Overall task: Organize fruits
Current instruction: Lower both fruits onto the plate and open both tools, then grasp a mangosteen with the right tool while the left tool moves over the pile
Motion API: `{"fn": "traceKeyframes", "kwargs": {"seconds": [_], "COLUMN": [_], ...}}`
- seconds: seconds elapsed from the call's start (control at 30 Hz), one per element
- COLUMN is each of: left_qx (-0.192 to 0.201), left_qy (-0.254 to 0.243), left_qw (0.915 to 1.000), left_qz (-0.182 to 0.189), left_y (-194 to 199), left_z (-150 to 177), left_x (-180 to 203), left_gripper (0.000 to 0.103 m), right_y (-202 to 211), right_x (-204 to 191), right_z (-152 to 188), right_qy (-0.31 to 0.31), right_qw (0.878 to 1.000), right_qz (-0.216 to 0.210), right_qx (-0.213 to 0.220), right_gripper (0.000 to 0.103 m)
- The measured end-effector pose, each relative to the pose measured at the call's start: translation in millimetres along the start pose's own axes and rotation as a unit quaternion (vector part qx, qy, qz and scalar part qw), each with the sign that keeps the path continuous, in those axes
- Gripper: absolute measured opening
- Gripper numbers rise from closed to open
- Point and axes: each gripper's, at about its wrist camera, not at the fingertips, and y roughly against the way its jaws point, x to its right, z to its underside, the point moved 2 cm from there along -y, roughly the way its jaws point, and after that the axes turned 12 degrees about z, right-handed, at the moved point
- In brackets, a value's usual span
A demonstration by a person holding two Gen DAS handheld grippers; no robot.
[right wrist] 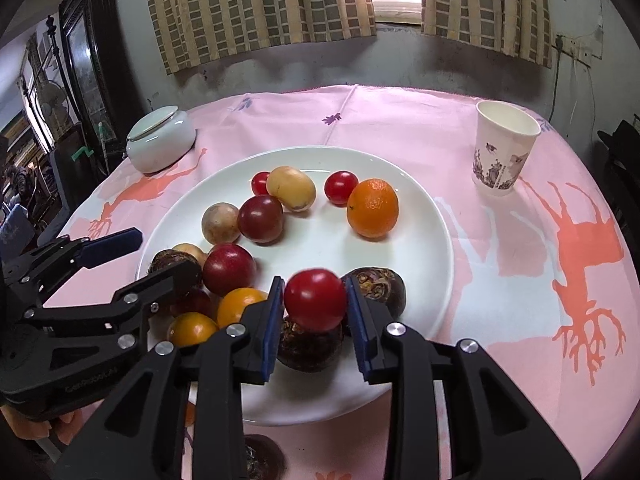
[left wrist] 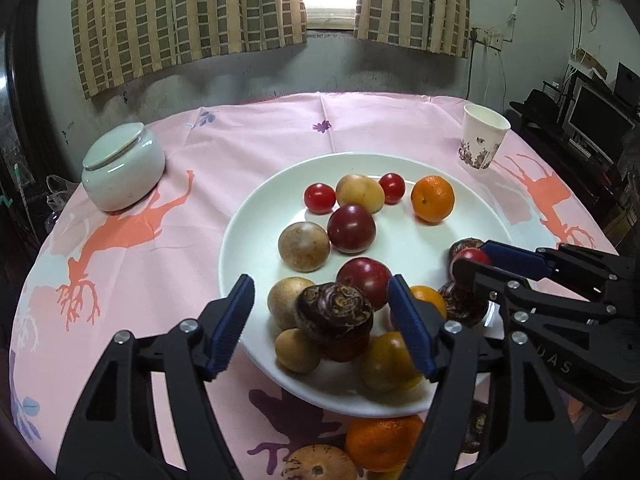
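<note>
Pink tablecloth [right wrist: 420, 128] spreads under my work. My right gripper [right wrist: 316, 312] clamps a red cherry tomato [right wrist: 315, 300] above the white plate [right wrist: 420, 240] of fruit; my left gripper [left wrist: 320, 320] gapes wide around a dark water chestnut [left wrist: 334, 308] there.

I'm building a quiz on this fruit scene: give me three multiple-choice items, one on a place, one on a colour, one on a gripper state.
1. Where is the paper cup?
A on the plate
B on the cloth, right of the plate
C on the jar

2. What colour is the tomato in the right gripper?
A red
B green
C white

3. The left gripper is
A shut on an orange
B open
C out of view

Answers: B, it stands off the plate's right rim; A, its skin is red; B, its fingers stand apart, gripping nothing.
</note>
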Motion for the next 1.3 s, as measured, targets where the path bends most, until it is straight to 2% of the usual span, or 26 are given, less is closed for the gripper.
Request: {"fn": "traceKeyframes", "kwargs": {"seconds": [0.03, 0.1, 0.13, 0.33, 0.43, 0.73, 1.03, 1.3], "left_qx": [0.004, 0.008, 0.012, 0.01, 0.012, 0.006, -0.012, -0.019], "left_qy": [-0.002, -0.003, -0.002, 0.006, 0.012, 0.016, 0.023, 0.033], "left_qw": [1.0, 0.9999, 0.9999, 0.9999, 0.9998, 0.9998, 0.9996, 0.9992], "left_qz": [0.0, -0.005, -0.006, -0.01, -0.012, -0.011, -0.013, -0.01], "left_y": [4.1, 12.0, 15.9, 35.0, 45.5, 62.4, 68.7, 70.6], "left_z": [-0.6, -0.6, 0.1, 10.9, 19.4, 52.0, 79.4, 89.7], "left_x": [0.2, -1.0, -2.0, -8.0, -10.3, -8.4, -14.6, -22.4], "left_gripper": [0.071, 0.075, 0.076, 0.076, 0.081, 0.081, 0.081, 0.081], "right_y": [1.5, 8.3, 12.5, 37.8, 50.0, 76.4, 75.3, 55.3], "right_x": [0.4, 2.3, 4.1, 11.1, 13.7, 16.7, 0.5, -22.0], "right_z": [0.4, 1.8, 2.5, 11.7, 19.9, 49.9, 80.9, 99.5], "right_qy": [0.0, -0.003, -0.008, -0.005, -0.004, -0.013, 0.015, 0.049], "right_qw": [1.0, 1.0, 1.0, 1.0, 0.999, 0.999, 1.0, 0.998], "right_qz": [-0.001, 0.003, 0.003, 0.007, 0.007, 0.007, 0.004, 0.01], "right_qx": [0.002, 0.013, 0.02, 0.03, 0.031, 0.033, 0.009, -0.026], "right_gripper": [0.034, 0.052, 0.054, 0.054, 0.054, 0.058, 0.058, 0.058]}}
